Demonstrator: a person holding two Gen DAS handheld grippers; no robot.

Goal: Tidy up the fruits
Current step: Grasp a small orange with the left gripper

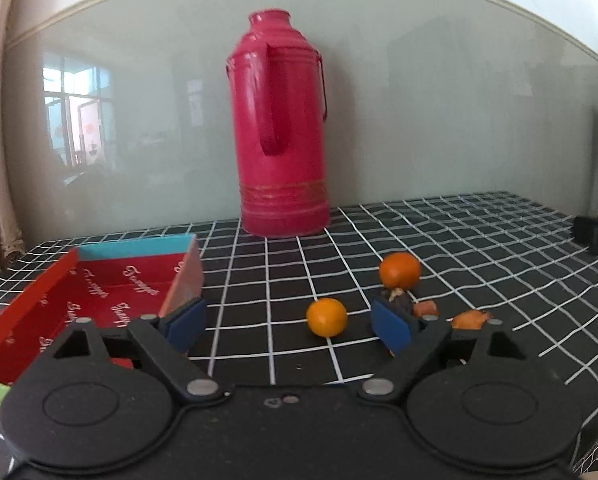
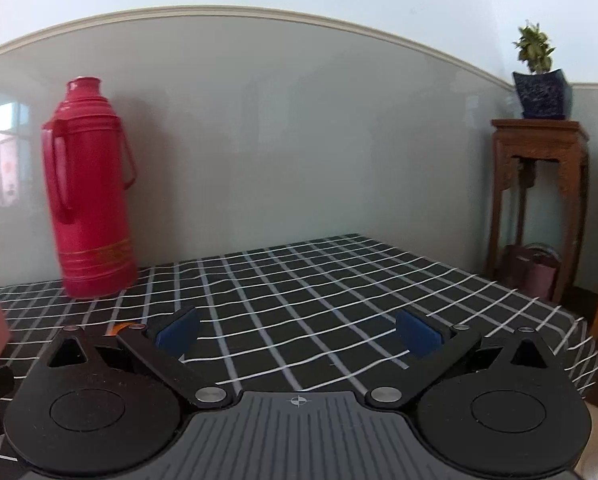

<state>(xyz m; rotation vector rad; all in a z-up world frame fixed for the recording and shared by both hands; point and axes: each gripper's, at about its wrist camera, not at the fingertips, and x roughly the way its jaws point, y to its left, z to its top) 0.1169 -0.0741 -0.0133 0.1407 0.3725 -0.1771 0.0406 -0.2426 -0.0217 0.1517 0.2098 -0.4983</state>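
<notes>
With both the left tongs (image 1: 289,330) and right tongs (image 2: 297,336) open and empty, sorting appears unstarted: two oranges (image 1: 326,317) lie on the checked worktop (image 1: 479,248) at centre frame, while the red box (image 1: 99,300) at lower left holds none.

Two wrist fisheyes, low over the checked tablecloth (image 2: 299,280), both facing the back wall.
Left view: close behind its own fingers, angled slightly down, red box (image 1: 99,292) at left. Right view: further right, taking in the wooden stand (image 2: 539,184). Shared: the red thermos (image 1: 283,128), tablecloth, wall.
</notes>
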